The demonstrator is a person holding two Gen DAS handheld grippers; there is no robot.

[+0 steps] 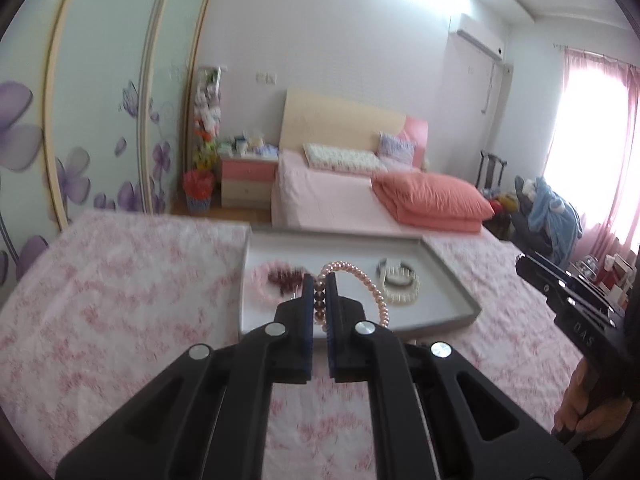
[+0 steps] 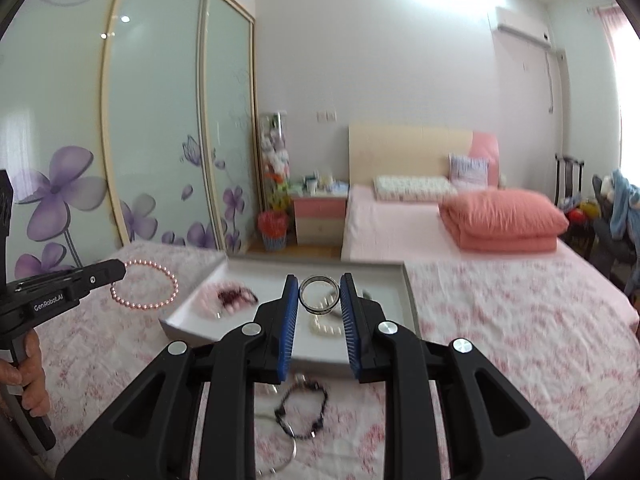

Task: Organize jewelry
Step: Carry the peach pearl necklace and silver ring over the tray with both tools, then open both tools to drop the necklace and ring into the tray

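Note:
My left gripper (image 1: 319, 282) is shut on a pink pearl bracelet (image 1: 362, 280) and holds it above the near edge of the grey tray (image 1: 452, 280); it also shows in the right wrist view (image 2: 145, 285). My right gripper (image 2: 319, 286) is shut on a dark ring-shaped bangle (image 2: 319, 295) above the tray (image 2: 408, 280). In the tray lie a pale pink bracelet with dark red beads (image 1: 276, 280) and a white pearl bracelet (image 1: 400, 292).
A dark beaded bracelet (image 2: 304, 408) and a thin silver bangle (image 2: 280, 456) lie on the pink floral cloth (image 1: 120, 300) in front of the tray. A bed, a nightstand and sliding wardrobe doors stand behind.

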